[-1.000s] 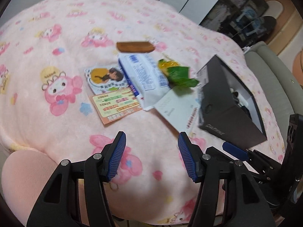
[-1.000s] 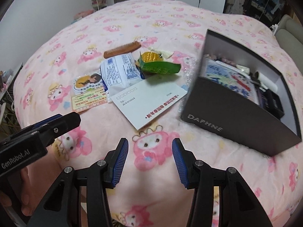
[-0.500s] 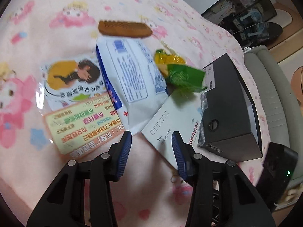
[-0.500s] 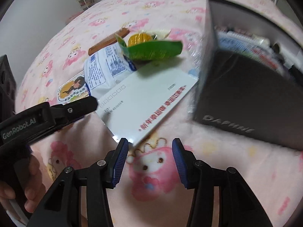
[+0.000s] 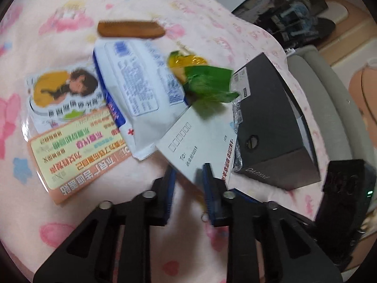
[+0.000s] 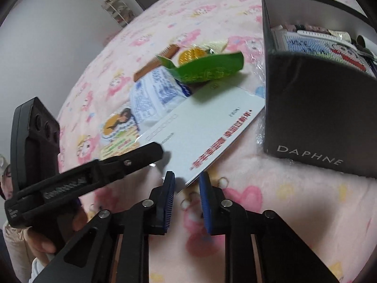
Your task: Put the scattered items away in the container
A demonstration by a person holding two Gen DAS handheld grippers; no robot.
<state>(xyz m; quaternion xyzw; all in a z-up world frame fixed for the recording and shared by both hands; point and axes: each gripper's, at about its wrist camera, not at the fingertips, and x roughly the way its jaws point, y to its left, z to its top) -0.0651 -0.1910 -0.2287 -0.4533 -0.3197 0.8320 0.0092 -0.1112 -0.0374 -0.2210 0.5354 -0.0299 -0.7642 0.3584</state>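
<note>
A white envelope (image 5: pixel 200 141) lies flat on the pink blanket, one end against the black box (image 5: pixel 271 129). My left gripper (image 5: pixel 188 176) is closing, with the envelope's near edge between its blue pads; a gap still shows. From the side, the left gripper's finger (image 6: pixel 150 152) rests at the envelope's (image 6: pixel 207 127) left corner. My right gripper (image 6: pixel 187 181) is closing too, around the envelope's near corner, pads not pressing. The open box (image 6: pixel 318 108) holds several items.
Behind the envelope lie a white-and-blue pack (image 5: pixel 139 89), a green packet (image 5: pixel 207 82), a yellow packet (image 5: pixel 186 61), a brown comb (image 5: pixel 130 30), a picture card (image 5: pixel 63 89) and an orange leaflet (image 5: pixel 80 155). A hand (image 6: pixel 40 243) holds the left gripper.
Both grippers have dropped and come in on the envelope. Their jaws have narrowed from wide open, and the envelope's near edge now sits between each pair.
</note>
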